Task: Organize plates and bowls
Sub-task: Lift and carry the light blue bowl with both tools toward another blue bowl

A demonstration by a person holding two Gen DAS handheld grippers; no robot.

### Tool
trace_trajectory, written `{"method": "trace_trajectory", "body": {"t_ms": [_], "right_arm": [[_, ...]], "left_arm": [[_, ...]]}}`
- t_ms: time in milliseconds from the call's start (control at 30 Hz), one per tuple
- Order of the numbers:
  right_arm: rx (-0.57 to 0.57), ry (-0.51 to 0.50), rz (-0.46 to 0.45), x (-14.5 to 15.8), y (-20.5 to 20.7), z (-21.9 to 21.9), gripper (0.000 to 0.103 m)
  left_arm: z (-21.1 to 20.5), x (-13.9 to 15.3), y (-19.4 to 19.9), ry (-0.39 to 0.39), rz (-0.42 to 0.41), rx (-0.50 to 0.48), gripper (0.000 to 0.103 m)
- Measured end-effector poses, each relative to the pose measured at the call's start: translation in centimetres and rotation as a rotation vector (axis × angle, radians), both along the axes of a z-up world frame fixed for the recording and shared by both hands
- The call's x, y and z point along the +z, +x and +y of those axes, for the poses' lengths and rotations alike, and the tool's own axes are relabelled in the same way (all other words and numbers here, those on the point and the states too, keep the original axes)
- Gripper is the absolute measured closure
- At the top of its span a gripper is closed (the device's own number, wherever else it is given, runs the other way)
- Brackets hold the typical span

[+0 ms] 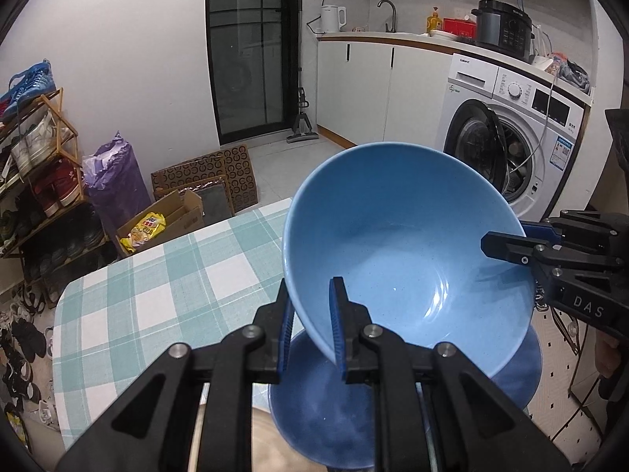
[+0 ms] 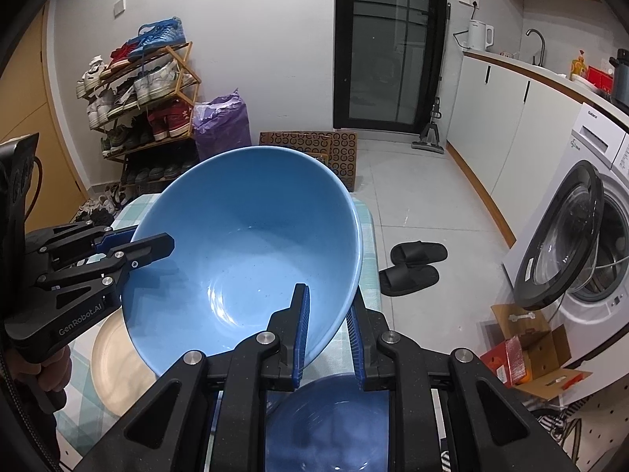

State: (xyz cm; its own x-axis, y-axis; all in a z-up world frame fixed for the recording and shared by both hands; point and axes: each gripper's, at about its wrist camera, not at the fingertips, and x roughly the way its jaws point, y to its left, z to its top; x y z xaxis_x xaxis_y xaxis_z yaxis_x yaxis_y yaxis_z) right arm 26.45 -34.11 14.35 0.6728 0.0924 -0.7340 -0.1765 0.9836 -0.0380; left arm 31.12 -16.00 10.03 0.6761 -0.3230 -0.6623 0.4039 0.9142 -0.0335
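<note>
Bowls [image 1: 405, 244]: 2 blue | plate [image 2: 114, 365]: 1 cream | grippers [image 1: 310, 316]: 2, clamping bowl rim

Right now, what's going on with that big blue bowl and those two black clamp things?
A person holds a black two-finger gripper in each hand, and both are clamped on the rim of one large light-blue bowl. The left gripper pinches one side, the right gripper the opposite side. The bowl is tilted above the green-and-white checked table, over a darker blue dish. A cream plate lies beside it.
</note>
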Motion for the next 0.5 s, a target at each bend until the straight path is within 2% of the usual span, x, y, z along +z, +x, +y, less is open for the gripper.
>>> {"method": "trace_trajectory", "body": {"t_ms": [500], "right_arm": [[0.042, 0.006, 0.017, -0.9, -2.8, 2.9, 0.084]], "left_arm": [[2.6, -0.9, -2.8, 0.001, 0.016, 0.029, 0.087]]}}
